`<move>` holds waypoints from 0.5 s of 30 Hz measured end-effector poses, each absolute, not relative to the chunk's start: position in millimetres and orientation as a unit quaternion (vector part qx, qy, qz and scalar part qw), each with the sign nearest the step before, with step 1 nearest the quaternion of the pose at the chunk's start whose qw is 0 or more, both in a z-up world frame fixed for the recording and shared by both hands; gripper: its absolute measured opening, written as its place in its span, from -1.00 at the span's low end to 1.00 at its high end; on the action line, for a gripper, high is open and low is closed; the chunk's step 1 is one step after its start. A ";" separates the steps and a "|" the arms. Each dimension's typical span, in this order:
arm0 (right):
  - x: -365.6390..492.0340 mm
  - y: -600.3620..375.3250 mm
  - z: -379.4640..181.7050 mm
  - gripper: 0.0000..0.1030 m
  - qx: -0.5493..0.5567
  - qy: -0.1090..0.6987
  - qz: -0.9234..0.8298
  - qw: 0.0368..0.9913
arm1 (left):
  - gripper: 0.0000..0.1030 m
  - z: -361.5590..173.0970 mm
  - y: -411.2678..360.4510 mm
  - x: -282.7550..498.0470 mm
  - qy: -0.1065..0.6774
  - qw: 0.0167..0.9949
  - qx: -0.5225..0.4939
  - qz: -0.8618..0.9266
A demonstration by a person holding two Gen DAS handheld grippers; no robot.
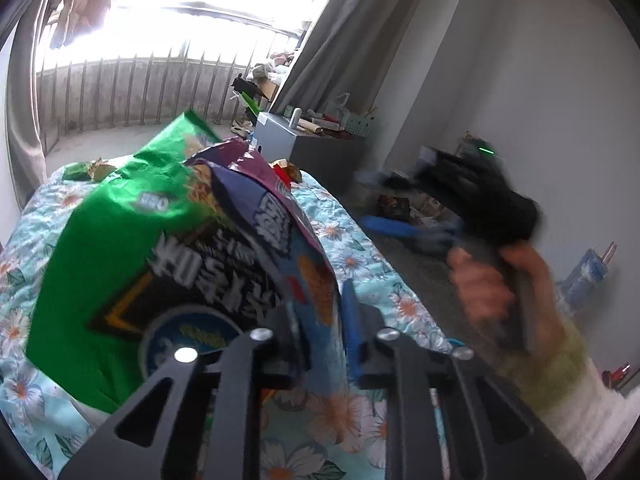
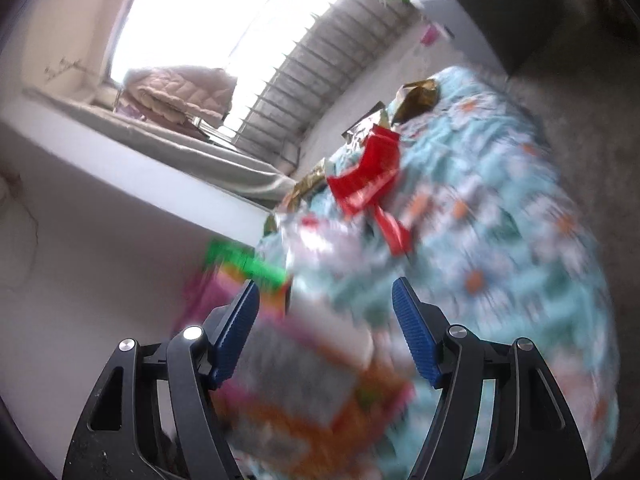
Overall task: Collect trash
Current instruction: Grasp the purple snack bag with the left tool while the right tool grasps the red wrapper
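Note:
My left gripper (image 1: pixel 320 320) is shut on a bunch of snack bags: a large green bag (image 1: pixel 112 232) and a purple bag (image 1: pixel 272 200), held up over the floral bedspread (image 1: pixel 360 264). My right gripper (image 2: pixel 326 308) is open, its blue pads (image 2: pixel 416 332) wide apart, over a blurred pile of wrappers (image 2: pixel 304 352) on the bedspread (image 2: pixel 500 240). A red wrapper (image 2: pixel 372 176) and gold wrappers (image 2: pixel 418 98) lie farther along the bed. The right gripper also shows, blurred, in the left wrist view (image 1: pixel 480 196), held by a hand.
More wrappers lie at the far end of the bed (image 1: pixel 88 170). A grey cabinet (image 1: pixel 280 136) with clutter stands beyond the bed by a curtain (image 1: pixel 340 32). A balcony railing (image 1: pixel 140 88) is behind. Items lie on the floor by the wall (image 1: pixel 404 208).

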State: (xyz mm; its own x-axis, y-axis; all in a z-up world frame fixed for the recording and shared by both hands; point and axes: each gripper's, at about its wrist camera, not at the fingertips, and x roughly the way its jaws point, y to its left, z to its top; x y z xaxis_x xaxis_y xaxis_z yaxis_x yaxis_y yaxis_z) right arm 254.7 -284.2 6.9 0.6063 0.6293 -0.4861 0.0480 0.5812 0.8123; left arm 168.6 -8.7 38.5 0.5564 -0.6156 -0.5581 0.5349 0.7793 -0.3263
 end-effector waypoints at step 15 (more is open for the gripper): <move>392.8 -291.9 -75.1 -0.14 0.504 0.460 0.129 0.719 | -0.99 41.7 -10.4 154.1 0.333 0.863 -0.076 -0.372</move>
